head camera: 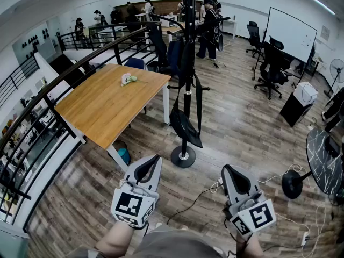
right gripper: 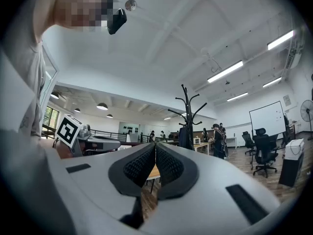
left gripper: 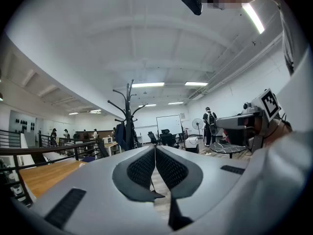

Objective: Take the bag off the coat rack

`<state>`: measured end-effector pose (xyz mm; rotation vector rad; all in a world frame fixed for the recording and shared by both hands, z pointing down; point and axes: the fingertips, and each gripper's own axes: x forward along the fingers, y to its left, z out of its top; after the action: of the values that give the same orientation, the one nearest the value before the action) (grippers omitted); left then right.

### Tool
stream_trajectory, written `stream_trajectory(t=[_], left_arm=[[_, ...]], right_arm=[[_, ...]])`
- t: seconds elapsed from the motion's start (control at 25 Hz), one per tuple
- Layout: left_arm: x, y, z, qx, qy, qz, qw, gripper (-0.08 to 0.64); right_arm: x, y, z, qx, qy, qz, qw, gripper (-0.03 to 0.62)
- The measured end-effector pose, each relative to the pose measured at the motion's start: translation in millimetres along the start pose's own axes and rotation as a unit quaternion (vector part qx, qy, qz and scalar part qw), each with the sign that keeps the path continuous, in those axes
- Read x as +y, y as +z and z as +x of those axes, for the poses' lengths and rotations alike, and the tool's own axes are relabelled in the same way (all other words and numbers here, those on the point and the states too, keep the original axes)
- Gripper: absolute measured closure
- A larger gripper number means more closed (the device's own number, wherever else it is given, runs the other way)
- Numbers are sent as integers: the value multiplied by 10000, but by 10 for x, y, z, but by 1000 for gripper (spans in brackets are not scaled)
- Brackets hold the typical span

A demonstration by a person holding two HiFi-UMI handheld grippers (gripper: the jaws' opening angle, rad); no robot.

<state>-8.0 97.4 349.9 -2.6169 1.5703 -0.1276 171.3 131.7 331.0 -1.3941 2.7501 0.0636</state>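
Presently on hand:
- Coat rack [head camera: 183,157]: black, upright on the wood floor [head camera: 242,128], just off the table's right edge.
- Bag [head camera: 185,127]: black, hanging by its strap from the coat rack, low against the pole; contents cannot be seen.
- Table [head camera: 102,112]: wooden; small green-and-white item [head camera: 128,79] near its far edge.
- Left gripper [left gripper: 155,148]: jaws pressed together, nothing between them; well apart from the bag.
- Right gripper [right gripper: 155,146]: jaws pressed together, likewise empty.
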Motion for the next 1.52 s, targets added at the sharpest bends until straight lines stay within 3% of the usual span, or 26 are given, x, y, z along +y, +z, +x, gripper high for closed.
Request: stream_trajectory(t=[0.44,0.56,0.6,0.68,0.72,1.04,1.52], left_arm=[[20,1,33,44,-20,-4,10000,540],[31,61,3,-155,125,-129,9997,538],[47,92,-13,-302,213,-231,9990,537],[84,125,-45,-522,403,-424,9969,404],[101,122,-53,-550,489,-452,9963,390],[160,15,63,-250,628,-192,9975,360],[543,-127,854,-110,315,-219,9992,342]], right_arm=[[-48,13,30,-94,-70,168,9998,561],[-53,45,10,-230,-89,265,9993,560],[-65,46,7,-275,-109,293,9991,546],[-97,17,-1,-290,-135,316,9990,394],[-115,-5,-9,-281,-140,318,9990,385],[-234,-147,58,-105,-53,249,9996,385],[-715,-210,797,2,-265,85,9996,385]])
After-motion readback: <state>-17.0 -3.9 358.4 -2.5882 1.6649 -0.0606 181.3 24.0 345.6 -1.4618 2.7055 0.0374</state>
